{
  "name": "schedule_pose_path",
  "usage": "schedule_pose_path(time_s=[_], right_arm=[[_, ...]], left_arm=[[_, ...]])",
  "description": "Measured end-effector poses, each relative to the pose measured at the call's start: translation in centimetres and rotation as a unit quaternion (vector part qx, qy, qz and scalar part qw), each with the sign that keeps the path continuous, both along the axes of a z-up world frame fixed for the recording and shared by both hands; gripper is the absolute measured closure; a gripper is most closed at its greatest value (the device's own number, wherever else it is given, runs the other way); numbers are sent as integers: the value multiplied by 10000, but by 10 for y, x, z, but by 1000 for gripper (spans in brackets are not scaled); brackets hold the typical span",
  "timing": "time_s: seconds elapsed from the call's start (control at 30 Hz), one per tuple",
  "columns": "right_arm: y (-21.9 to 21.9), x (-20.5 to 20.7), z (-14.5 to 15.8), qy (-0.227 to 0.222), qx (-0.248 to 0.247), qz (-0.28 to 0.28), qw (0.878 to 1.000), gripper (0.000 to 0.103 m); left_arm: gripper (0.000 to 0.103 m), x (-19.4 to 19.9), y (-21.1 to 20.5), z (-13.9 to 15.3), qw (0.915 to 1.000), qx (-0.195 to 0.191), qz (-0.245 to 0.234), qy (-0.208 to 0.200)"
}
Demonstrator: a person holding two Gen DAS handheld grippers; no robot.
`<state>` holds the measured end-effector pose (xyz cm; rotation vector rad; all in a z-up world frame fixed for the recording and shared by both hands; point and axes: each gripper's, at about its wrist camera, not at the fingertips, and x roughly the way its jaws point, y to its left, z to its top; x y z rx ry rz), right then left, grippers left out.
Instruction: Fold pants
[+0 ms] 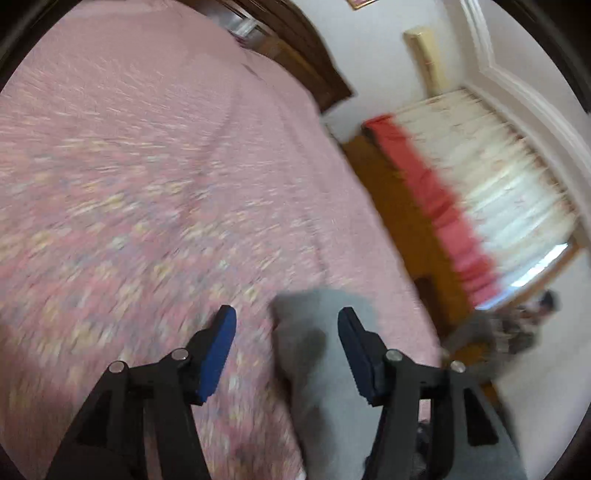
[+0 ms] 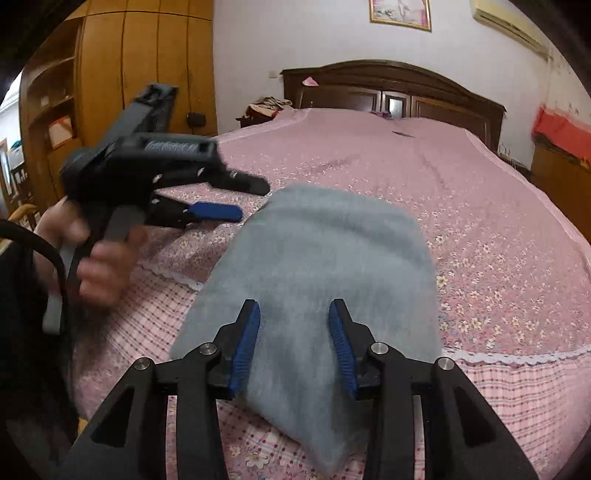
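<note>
Two claws work over your bed (image 2: 424,177), which wears a pink floral bedspread (image 1: 147,166) with a white lace trim and a checked band hanging down the near side. Your grey pants (image 2: 314,266) lie folded into a thick bundle at the bed's near edge, one end draped over that edge. Your right claw (image 2: 294,343) hangs just above the bundle with its blue pads apart and the cloth showing between them, the pads not pressing on it. Your left claw (image 1: 284,354) is also apart and holds nothing; in its own blurred view one corner of the pants shows between the fingers. From the right wrist you see your left hand (image 2: 99,266) gripping that tool beside the bundle's left end. A dark wooden headboard (image 2: 391,88) stands at the far end, a framed picture (image 2: 400,13) on the white wall above it, and a wooden wardrobe (image 2: 140,66) on the left.
</note>
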<state>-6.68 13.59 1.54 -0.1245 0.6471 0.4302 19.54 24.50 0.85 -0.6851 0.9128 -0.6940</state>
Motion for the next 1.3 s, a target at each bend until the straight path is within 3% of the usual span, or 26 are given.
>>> schedule_pose_path(time_s=[0.03,0.07,0.1,0.27,0.33,0.4,0.47,0.53,0.57,0.6,0.7,0.8,0.87,1.0,1.07,1.17,1.3], right_arm=[[1,1,0,22,-1,21,10000,60],[0,1,-2,40,20,25,10000,60],[-2,0,0,66,78,20,9999,60],[-1,5,13,11,236,193,9995,58],[18,-1,15,-307,-112,554,9979,42],[39,-4,6,-452,-575,992,9924,34],[61,-13,-9,-659,-1234,1110,9839,34],[81,-19,-29,-976,-2112,941,9680,37],[86,-21,-35,-1172,-2353,849,9611,44],[86,-18,-37,-1194,-2444,706,9597,70],[64,-7,-20,-797,-1802,756,9775,82],[39,-14,-5,-971,-1629,1004,9767,85],[19,-23,5,-1195,-1632,1097,9732,86],[-21,-34,6,-1340,-1801,1034,9690,87],[-35,-27,4,-1145,-1749,973,9731,87],[-41,-28,1,-1121,-1660,911,9755,86],[-44,-31,2,-1354,-1540,714,9761,84]], left_arm=[[53,11,-1,-6,9995,-172,-226,106],[75,19,-3,-11,9986,-285,-397,220],[83,26,-5,-16,9969,-414,-615,273],[82,40,2,-22,9949,-687,-690,276],[74,35,7,-27,9945,-732,-676,319],[56,27,9,-25,9934,-852,-692,319],[56,17,5,-22,9932,-892,-718,225],[76,3,-4,-17,9957,-534,-754,117],[86,-2,-7,-13,9969,-262,-746,41],[87,-5,-9,-11,9978,-50,-663,-26],[91,-22,-15,-4,9999,-56,-120,54],[93,-42,-16,8,9997,85,210,-47],[94,-57,-17,15,9995,141,241,-119],[95,-73,-37,16,9974,614,105,-368],[95,-83,-54,16,9928,1049,31,-571],[95,-95,-75,22,9796,1724,18,-1029],[95,-105,-82,23,9759,1919,42,-1041]])
